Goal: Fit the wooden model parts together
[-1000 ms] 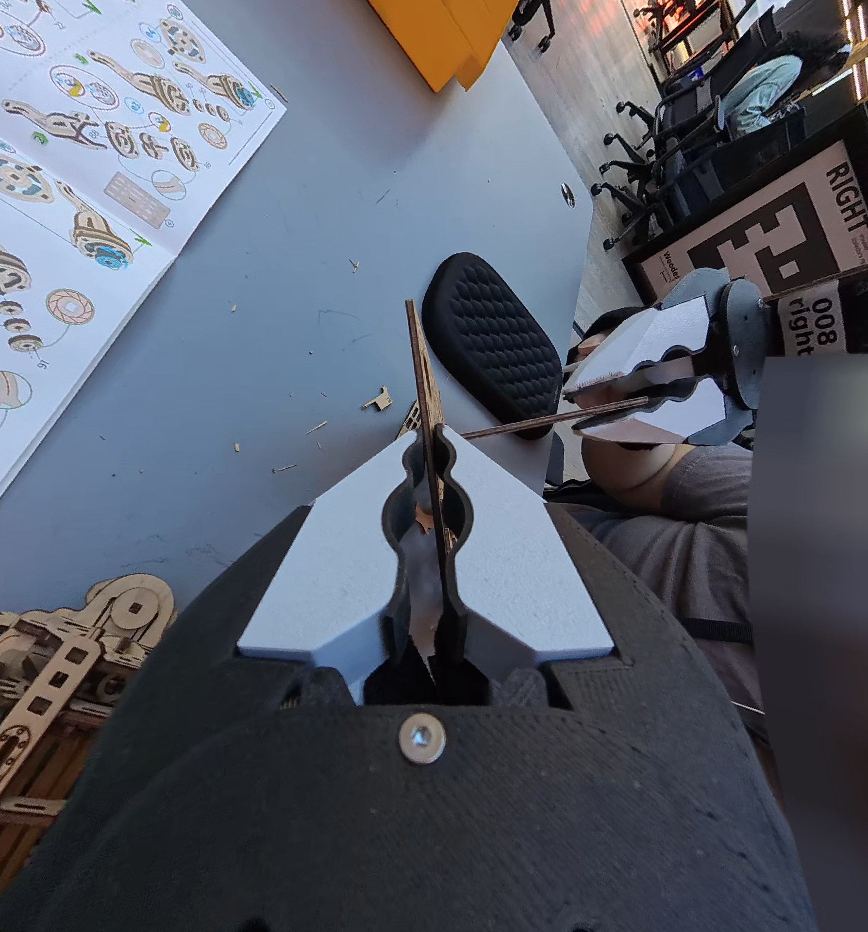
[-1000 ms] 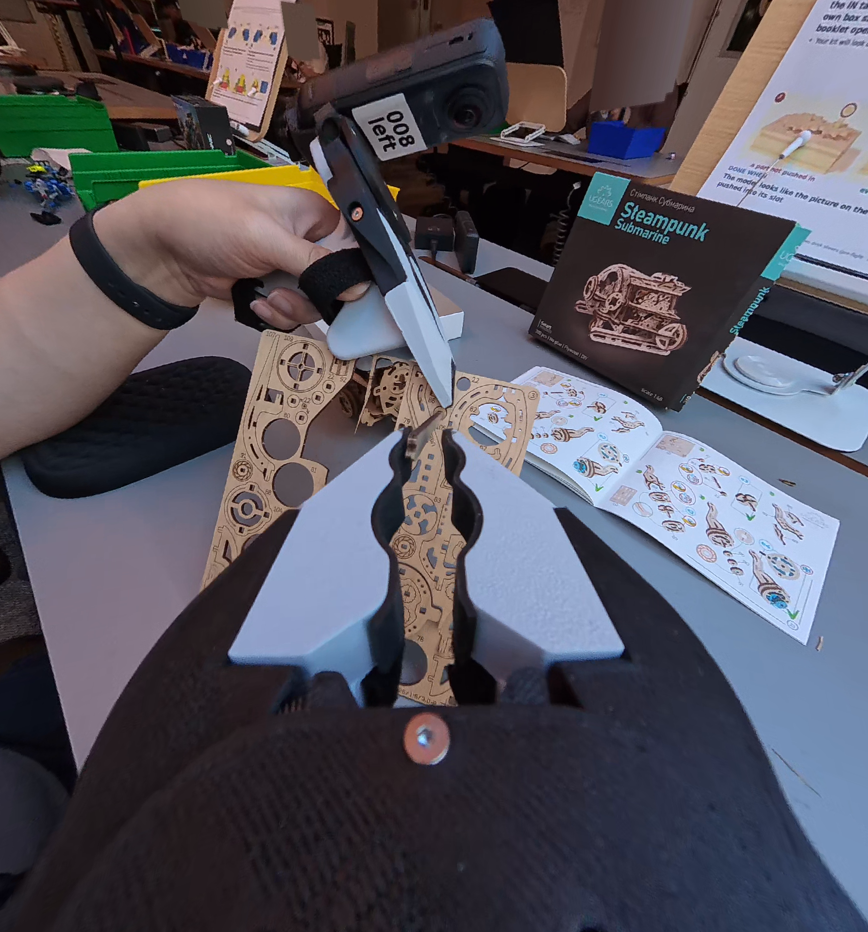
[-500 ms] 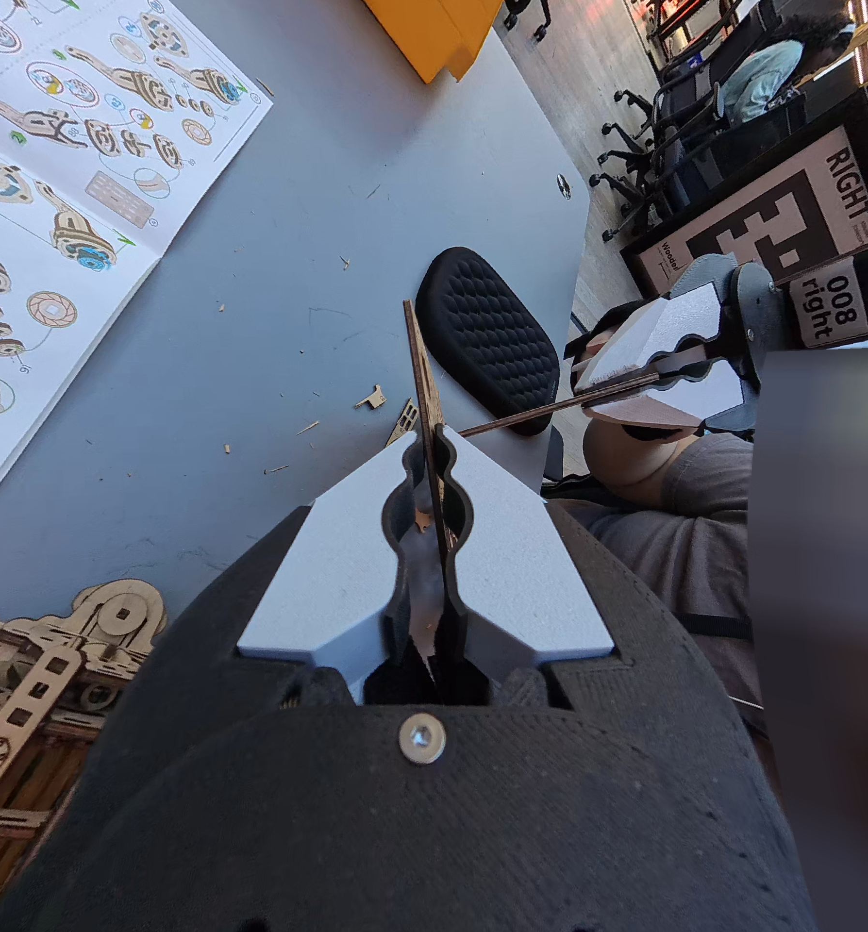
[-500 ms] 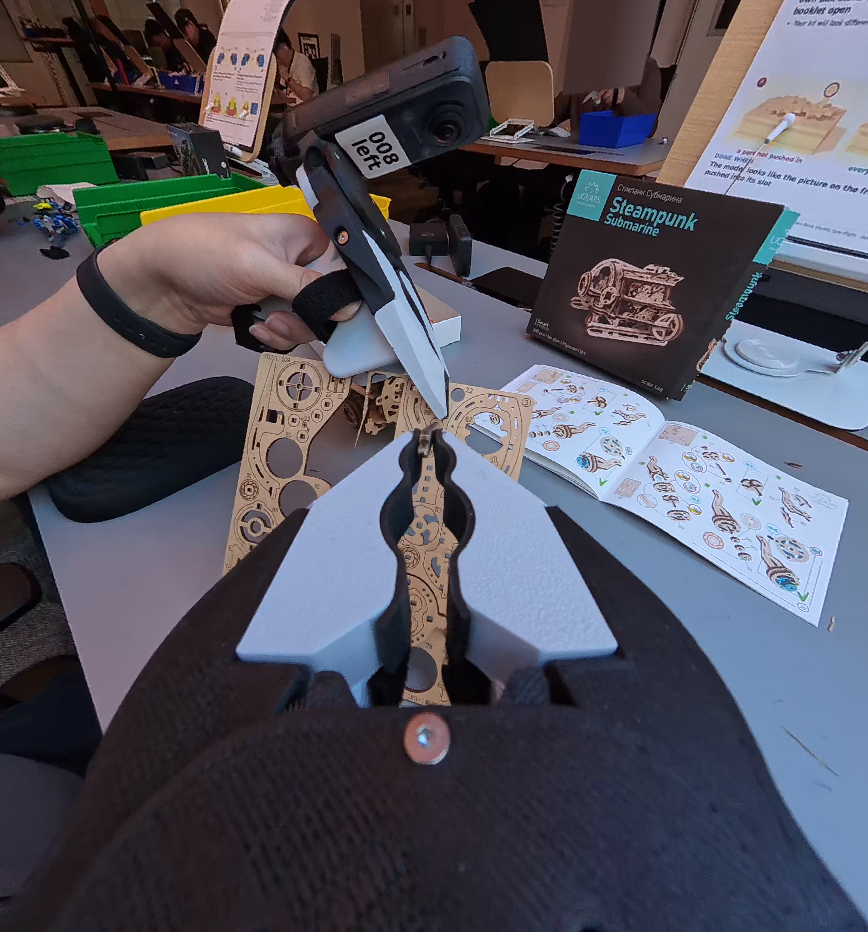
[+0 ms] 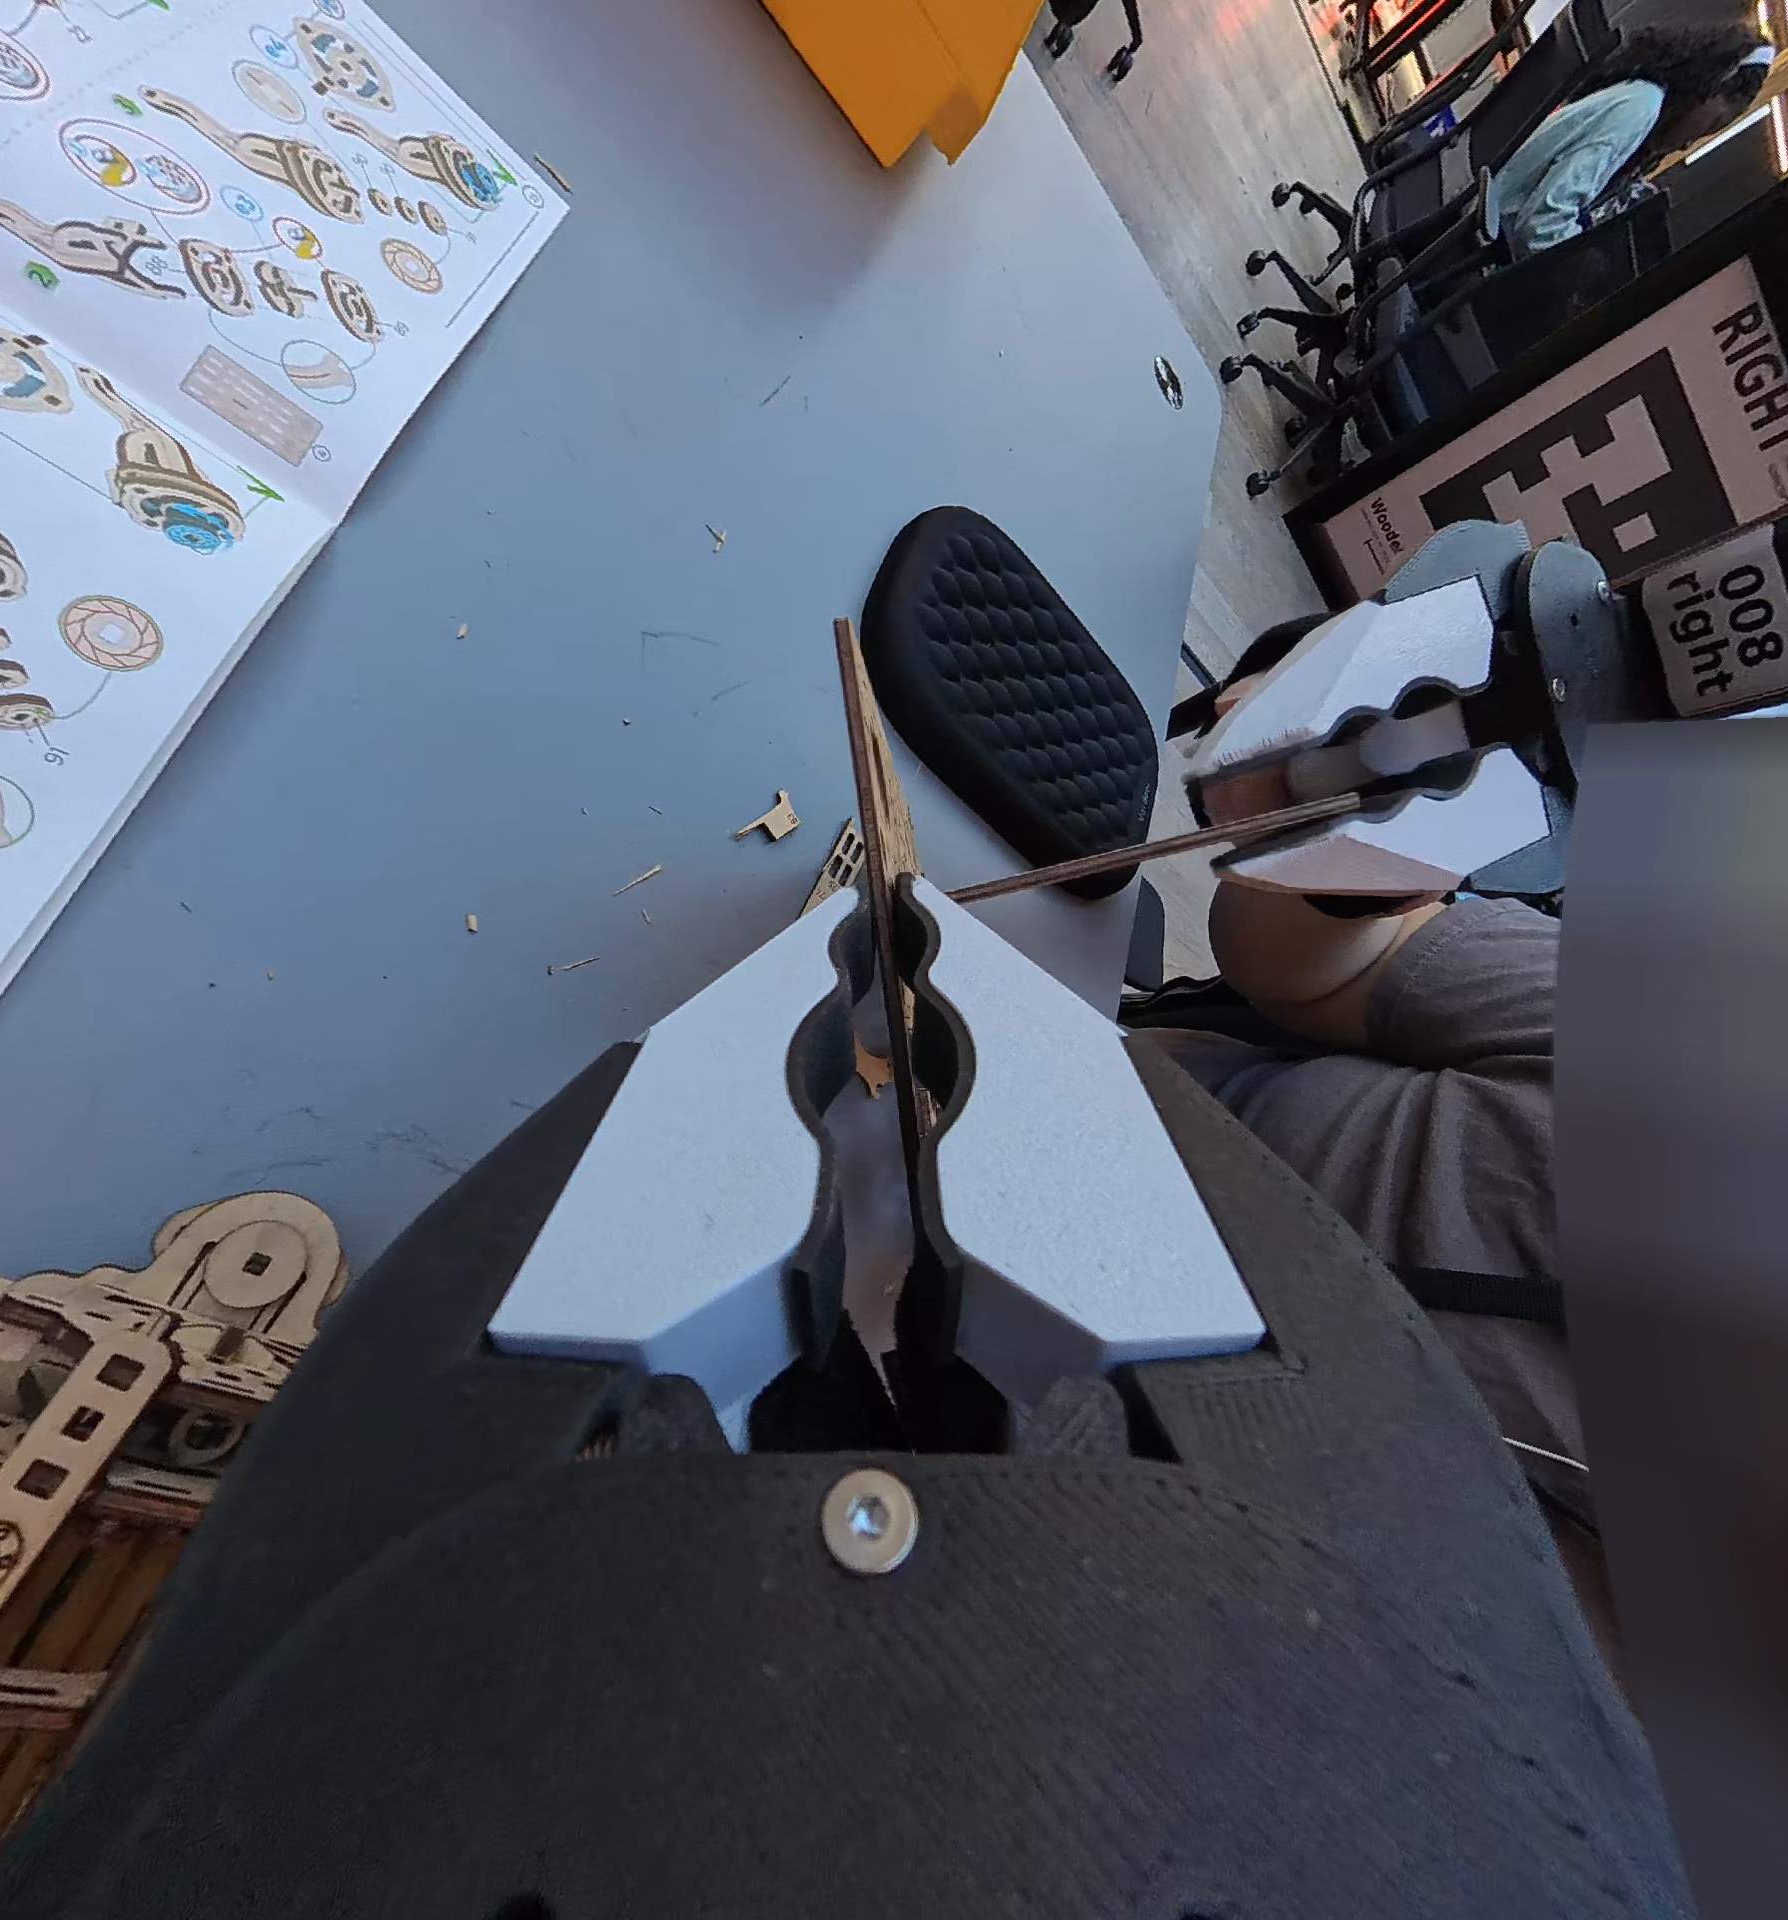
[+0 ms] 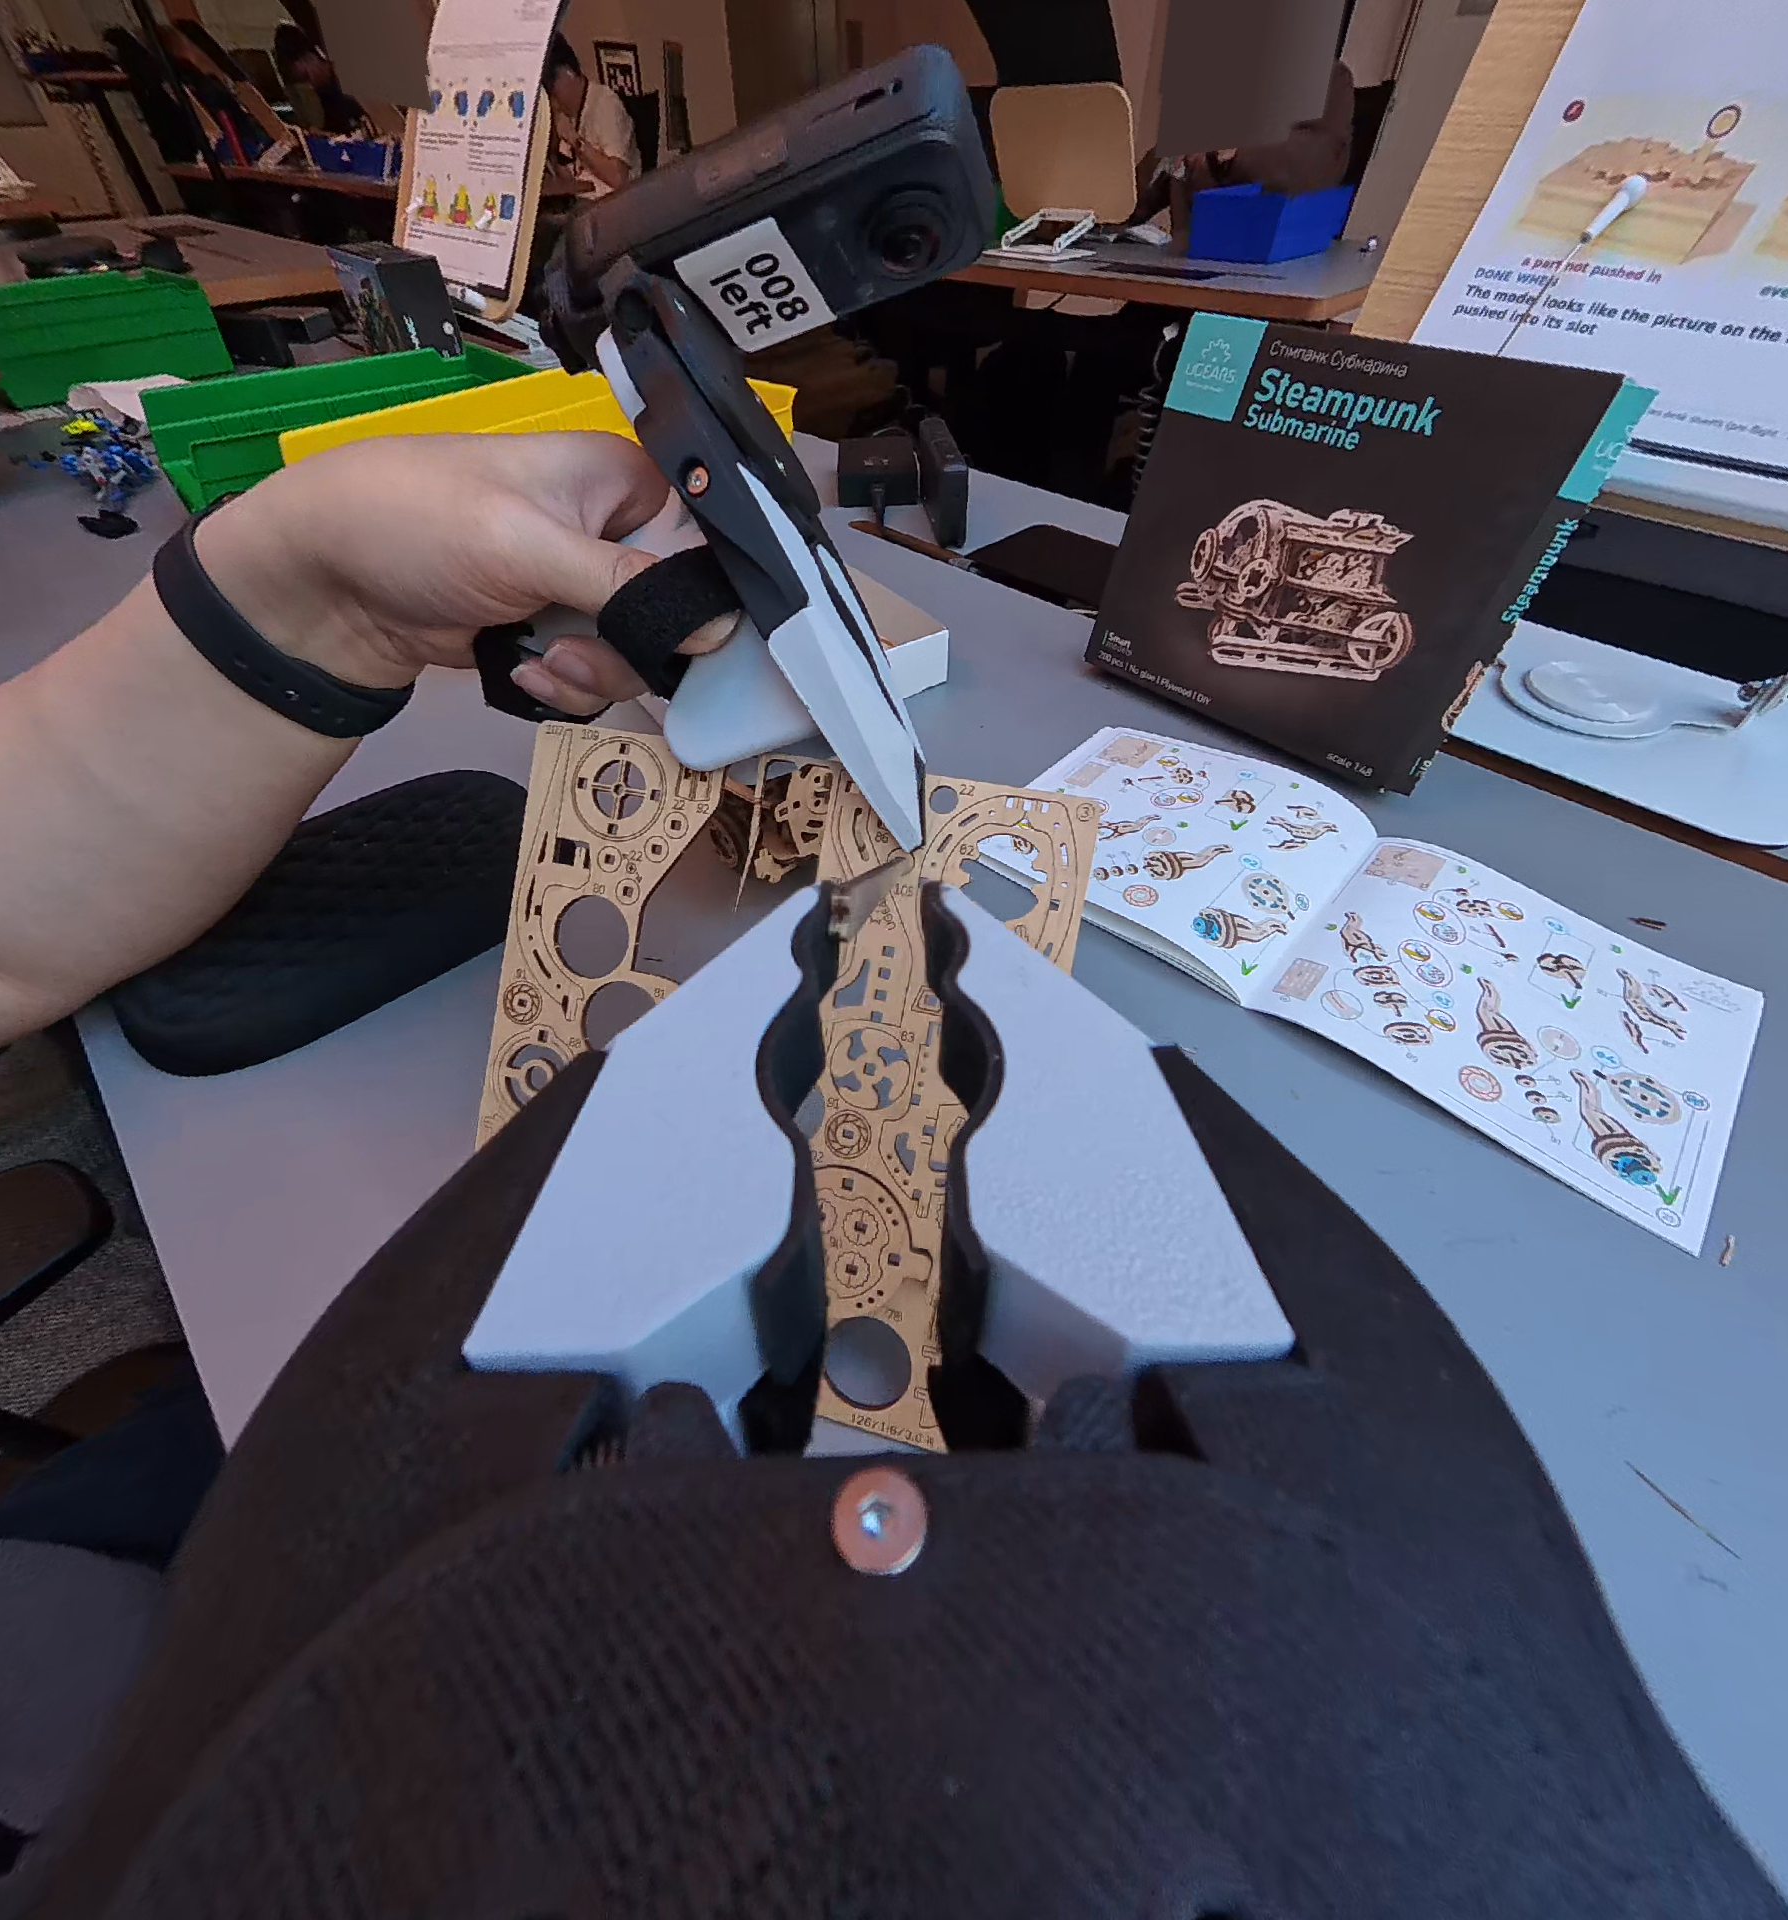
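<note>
Both grippers are working mid-task: left gripper [image 5: 882, 914] is clamping the wooden sheet [image 6: 661, 935] at frame centre, right gripper [image 6: 874, 914] is pinching a small part [image 6: 854, 899] narrowly. Partly built model [image 5: 90, 1382] sits lower left; most fitting remains.

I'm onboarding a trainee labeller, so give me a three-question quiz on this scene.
1. True or false: the left tool is clamped on the wooden sheet.
2. Which lies open on the table? A) an instruction booklet B) a newspaper C) a laptop
3. What colour is the padded rest near the table's edge?
Key: 1 true; 2 A; 3 black.
</note>
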Motion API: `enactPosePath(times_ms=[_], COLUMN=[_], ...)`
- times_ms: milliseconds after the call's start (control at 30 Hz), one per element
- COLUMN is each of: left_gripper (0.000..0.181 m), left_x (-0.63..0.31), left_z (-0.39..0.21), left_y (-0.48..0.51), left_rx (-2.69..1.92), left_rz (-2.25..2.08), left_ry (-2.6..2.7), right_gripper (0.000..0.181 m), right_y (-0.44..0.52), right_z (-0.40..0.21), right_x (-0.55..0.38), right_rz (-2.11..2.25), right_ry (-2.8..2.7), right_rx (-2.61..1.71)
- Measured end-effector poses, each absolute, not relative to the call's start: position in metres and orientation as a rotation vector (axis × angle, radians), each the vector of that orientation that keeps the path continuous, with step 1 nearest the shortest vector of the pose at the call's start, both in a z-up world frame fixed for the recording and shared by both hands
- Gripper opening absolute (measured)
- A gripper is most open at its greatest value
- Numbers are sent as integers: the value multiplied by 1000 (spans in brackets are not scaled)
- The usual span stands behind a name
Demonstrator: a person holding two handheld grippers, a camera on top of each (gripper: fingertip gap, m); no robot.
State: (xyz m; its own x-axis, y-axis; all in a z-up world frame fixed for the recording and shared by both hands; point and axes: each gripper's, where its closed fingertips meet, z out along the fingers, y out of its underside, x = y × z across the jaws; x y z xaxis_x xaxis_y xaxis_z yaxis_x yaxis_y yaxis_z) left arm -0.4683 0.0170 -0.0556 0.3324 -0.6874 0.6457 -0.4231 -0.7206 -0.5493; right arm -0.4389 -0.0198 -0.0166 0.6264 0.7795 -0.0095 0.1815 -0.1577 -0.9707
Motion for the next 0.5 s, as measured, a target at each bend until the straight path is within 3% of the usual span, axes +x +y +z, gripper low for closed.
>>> enactPosePath(times_ms=[267, 333, 500], left_gripper=[1, 1, 1], left_x=[-468, -468, -469], left_z=[-55, -55, -55], left_y=[16, 17, 17], left_rx=[-2316, -2317, -2318], left_rz=[-1335, -1327, -1321], left_ry=[999, 1001, 1002], right_gripper=[13, 3, 1], right_y=[-21, -21, -19], right_z=[-11, -12, -13], right_x=[-441, -441, -439], right_rz=[652, 646, 580], right_ry=[-784, -791, -830], right_rx=[-1681, -1688, -1664])
